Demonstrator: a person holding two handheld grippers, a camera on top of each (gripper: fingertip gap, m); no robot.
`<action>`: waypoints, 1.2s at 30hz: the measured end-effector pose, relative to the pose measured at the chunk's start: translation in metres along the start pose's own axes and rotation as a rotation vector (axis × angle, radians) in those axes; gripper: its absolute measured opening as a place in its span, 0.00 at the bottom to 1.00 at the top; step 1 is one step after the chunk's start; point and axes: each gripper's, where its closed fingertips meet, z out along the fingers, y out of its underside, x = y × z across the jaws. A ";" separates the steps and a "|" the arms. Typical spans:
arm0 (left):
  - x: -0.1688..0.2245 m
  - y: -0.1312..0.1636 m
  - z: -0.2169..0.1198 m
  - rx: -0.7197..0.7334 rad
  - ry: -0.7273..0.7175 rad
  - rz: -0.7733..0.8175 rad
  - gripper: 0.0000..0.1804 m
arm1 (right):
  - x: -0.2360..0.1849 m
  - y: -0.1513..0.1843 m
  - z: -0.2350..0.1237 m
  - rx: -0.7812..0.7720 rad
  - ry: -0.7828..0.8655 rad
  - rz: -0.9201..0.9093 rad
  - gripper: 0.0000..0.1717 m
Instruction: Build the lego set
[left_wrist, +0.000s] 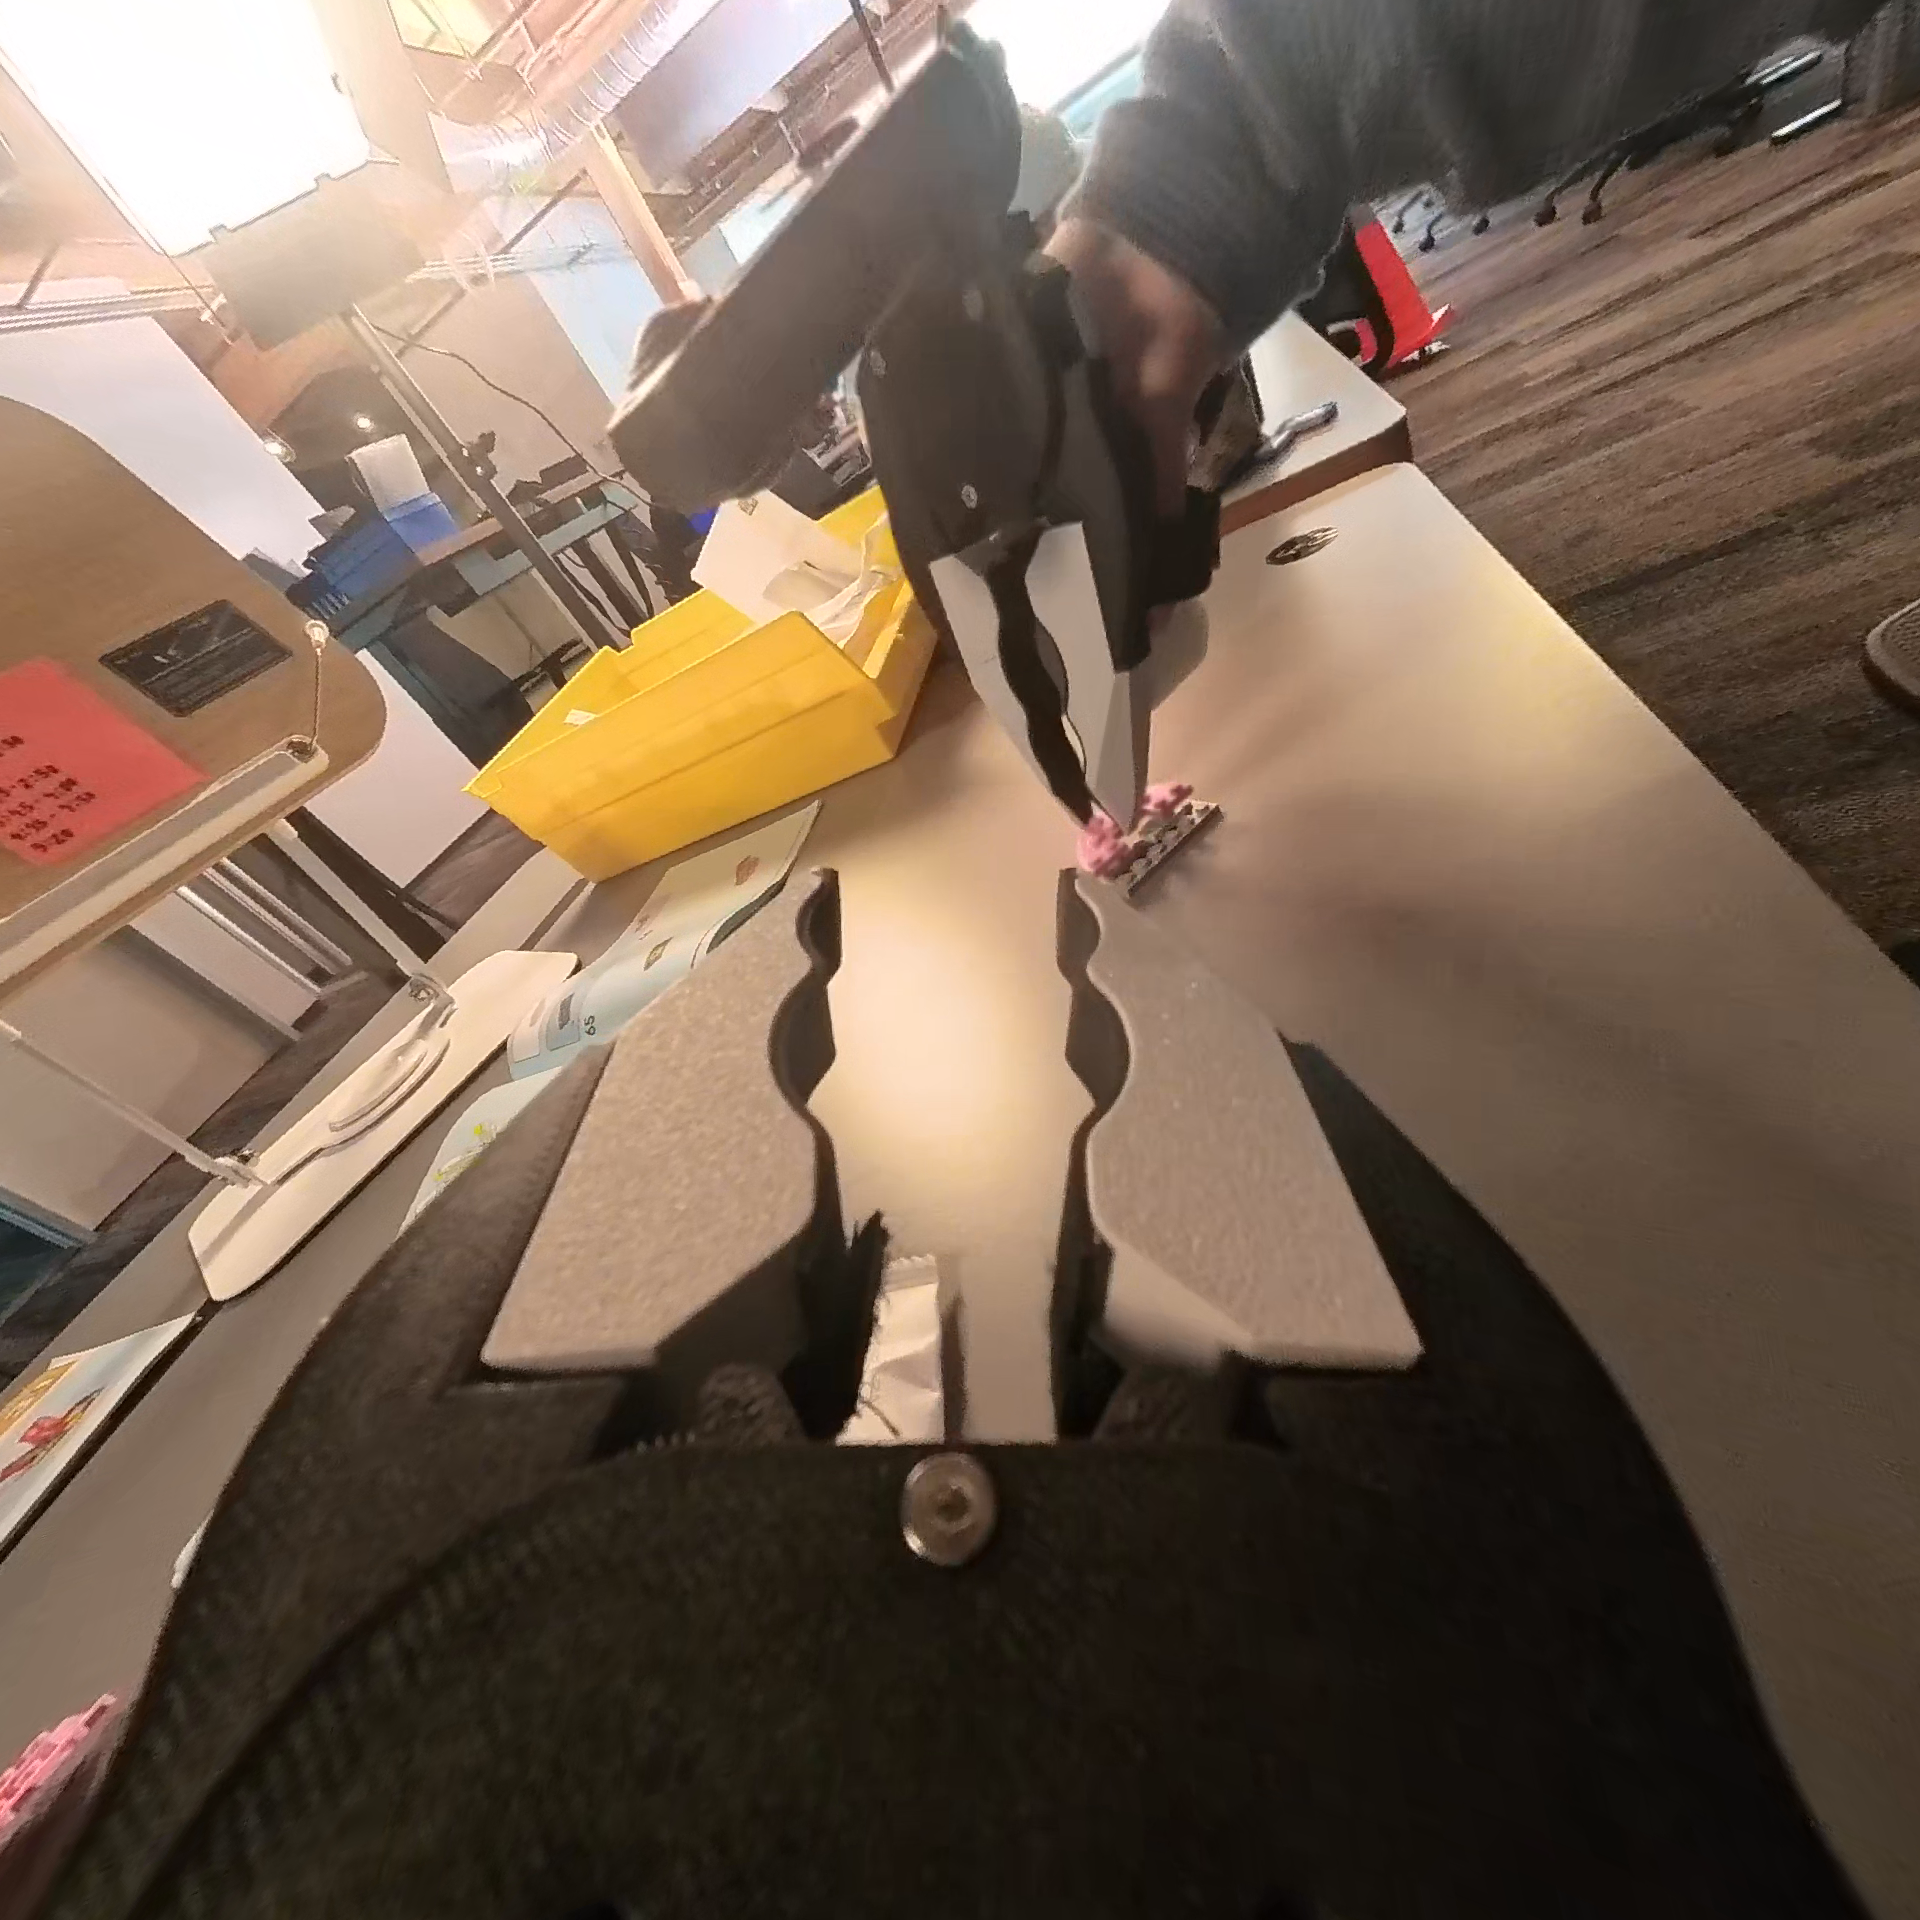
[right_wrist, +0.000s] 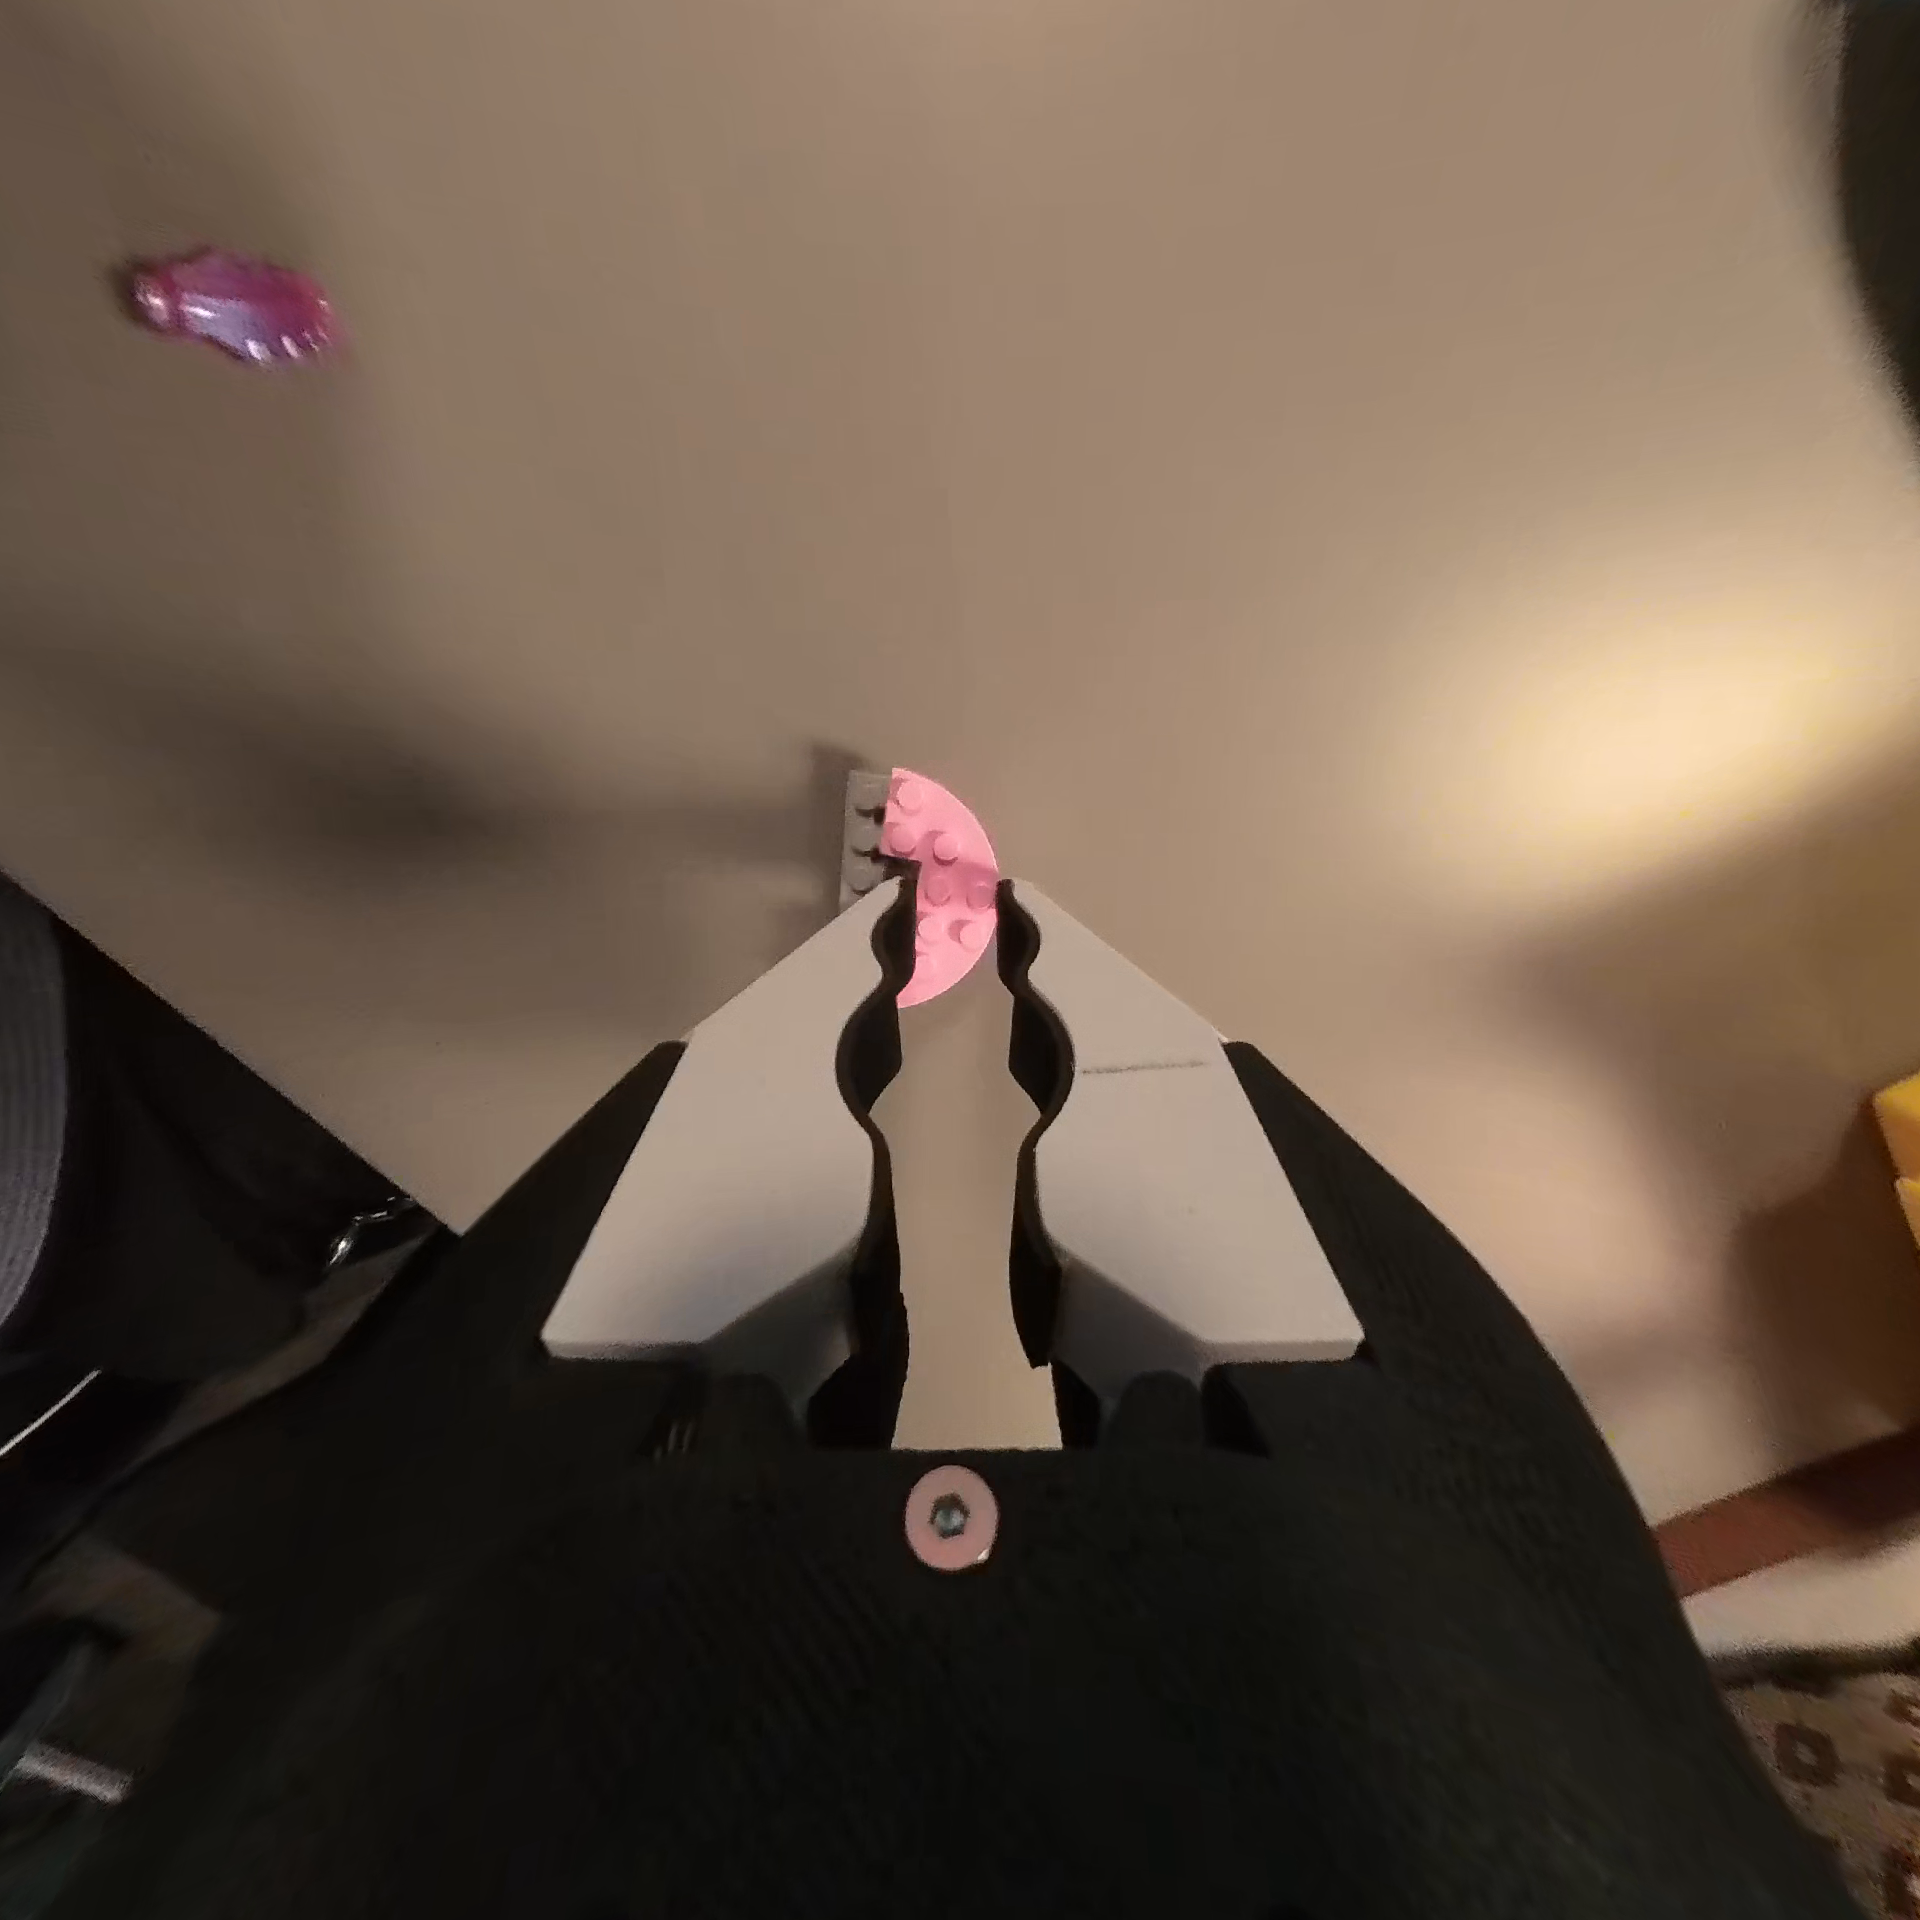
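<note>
In the right wrist view my right gripper (right_wrist: 951, 894) is shut on a pink half-round studded plate (right_wrist: 940, 862); both pads press its edges. The pink plate overlaps a small grey studded plate (right_wrist: 860, 831) lying on the beige table (right_wrist: 1143, 468). In the left wrist view my left gripper (left_wrist: 951, 894) is open and empty, low over the table (left_wrist: 1455, 987). Just ahead of it a gloved hand (left_wrist: 1132, 301) holds the right gripper (left_wrist: 1096, 816) tip-down on the pink plate (left_wrist: 1101, 850) and the grey plate (left_wrist: 1179, 840).
A yellow bin (left_wrist: 707, 727) with white papers stands at the back left; its corner shows at the right edge (right_wrist: 1896, 1174). A booklet (left_wrist: 665, 935) and a clear stand (left_wrist: 343, 1101) lie left. A shiny purple piece (right_wrist: 234, 312) lies far left. Pink pieces (left_wrist: 52, 1766) show bottom left. There is about 15 cm between the tips of the two grippers. To the shiny purple piece (right_wrist: 234, 312): left tips about 7 cm, right tips about 12 cm.
</note>
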 end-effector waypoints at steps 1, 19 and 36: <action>0.000 0.000 0.000 0.000 0.001 0.002 0.23 | 0.000 0.000 0.001 0.000 0.004 0.001 0.08; 0.005 0.001 0.001 -0.008 0.020 0.019 0.21 | -0.001 0.007 0.000 -0.015 0.011 0.000 0.08; 0.006 0.002 0.001 -0.015 0.024 0.034 0.19 | 0.000 0.009 0.001 -0.016 0.014 0.011 0.08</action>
